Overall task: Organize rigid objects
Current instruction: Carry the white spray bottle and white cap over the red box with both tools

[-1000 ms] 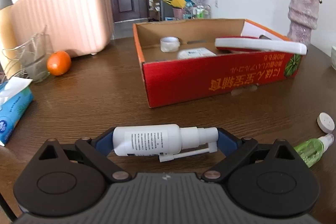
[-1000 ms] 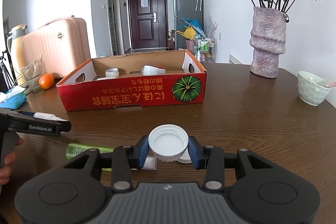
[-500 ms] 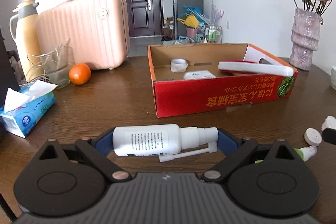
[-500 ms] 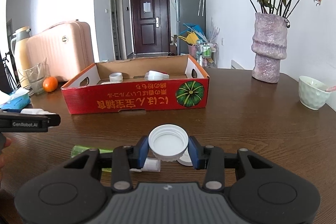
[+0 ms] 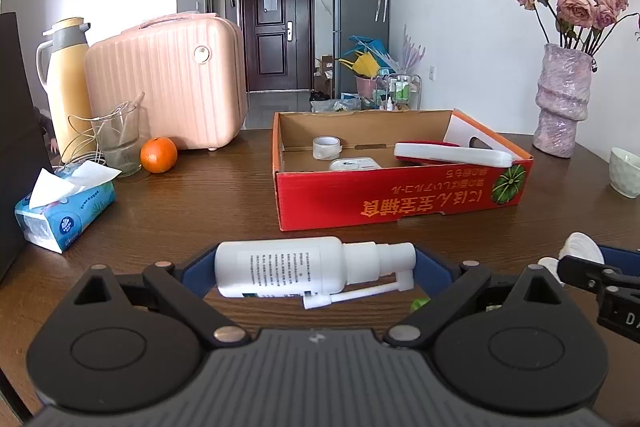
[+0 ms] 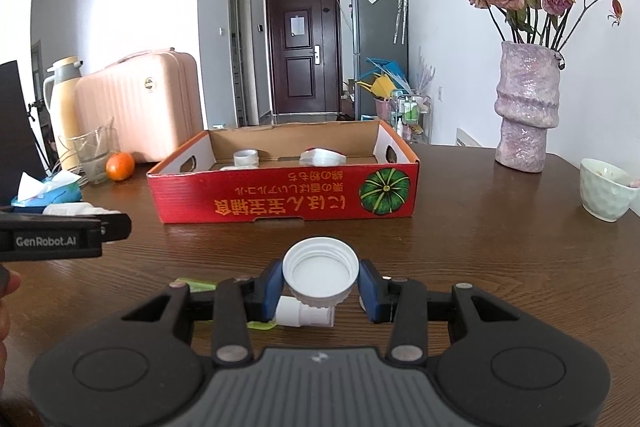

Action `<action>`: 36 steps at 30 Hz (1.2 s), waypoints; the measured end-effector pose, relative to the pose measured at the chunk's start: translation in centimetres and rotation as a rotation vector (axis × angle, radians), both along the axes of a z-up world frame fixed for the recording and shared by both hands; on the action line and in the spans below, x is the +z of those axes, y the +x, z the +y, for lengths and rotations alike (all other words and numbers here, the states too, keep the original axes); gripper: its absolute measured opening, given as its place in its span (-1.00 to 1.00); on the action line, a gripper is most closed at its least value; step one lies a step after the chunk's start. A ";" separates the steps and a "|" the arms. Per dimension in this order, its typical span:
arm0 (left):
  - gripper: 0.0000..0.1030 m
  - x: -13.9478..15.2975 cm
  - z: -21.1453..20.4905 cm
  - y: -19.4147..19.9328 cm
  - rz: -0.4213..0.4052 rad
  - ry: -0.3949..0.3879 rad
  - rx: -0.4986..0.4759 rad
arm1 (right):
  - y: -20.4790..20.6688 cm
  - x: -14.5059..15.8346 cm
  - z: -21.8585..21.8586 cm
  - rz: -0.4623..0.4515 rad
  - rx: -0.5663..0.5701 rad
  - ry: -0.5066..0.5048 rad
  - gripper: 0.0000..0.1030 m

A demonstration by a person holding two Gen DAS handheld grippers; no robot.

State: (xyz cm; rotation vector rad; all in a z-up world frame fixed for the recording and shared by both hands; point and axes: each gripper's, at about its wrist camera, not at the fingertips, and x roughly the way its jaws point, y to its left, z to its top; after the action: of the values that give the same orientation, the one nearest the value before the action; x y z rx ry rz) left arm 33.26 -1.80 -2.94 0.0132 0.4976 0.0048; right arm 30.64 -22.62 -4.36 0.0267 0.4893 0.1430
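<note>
My left gripper [image 5: 316, 269] is clenched on a white spray bottle [image 5: 296, 271], which lies crosswise between the blue pads with its nozzle pointing right, held clear above the brown table [image 5: 200, 203]. My right gripper [image 6: 319, 285] grips a white screw cap [image 6: 319, 271] by its rim, open side facing the camera; just under it on the table lies a small green bottle [image 6: 196, 285] with a white neck, mostly hidden by the fingers. Ahead of both sits the red cardboard box [image 5: 400, 193] — a shallow open tray with an upside-down print and a green pumpkin picture on its front wall. Inside it I see a roll of clear tape [image 5: 327, 147] toward the back, a flat white packet [image 5: 354, 163] lying near the front wall, and a long white-and-red object [image 5: 452, 154] resting along the right side, its far end propped up near the right wall. Left of the box stands a clear glass jug [image 5: 118, 143] with thin wire-like strands sticking out of it, an orange [image 5: 158, 155] just beside it, and a blue tissue pack [image 5: 64, 209] with one sheet pulled up. Behind them are a yellow thermos [image 5: 66, 83] and a pink suitcase [image 5: 168, 83]. To the right a mottled pink vase [image 6: 526, 107] holds dried roses, and a pale green bowl [image 6: 604, 189] sits near the table edge — I cannot tell what is in it.
</note>
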 end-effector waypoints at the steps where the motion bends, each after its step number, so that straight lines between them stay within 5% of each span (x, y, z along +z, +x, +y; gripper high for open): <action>1: 0.93 0.0 -0.2 -0.2 -0.001 0.001 0.000 | 0.0 0.0 0.0 -0.001 0.003 0.001 -0.23; 36: 0.93 4.0 -3.0 4.3 -0.065 -0.017 0.039 | 4.2 3.4 0.9 -0.067 0.051 -0.011 -0.23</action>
State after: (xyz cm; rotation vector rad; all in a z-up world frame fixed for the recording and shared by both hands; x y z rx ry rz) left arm 37.58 -4.77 1.04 -0.0128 0.4333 0.0390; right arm 34.84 -21.74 -0.92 -0.0016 0.4242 0.1903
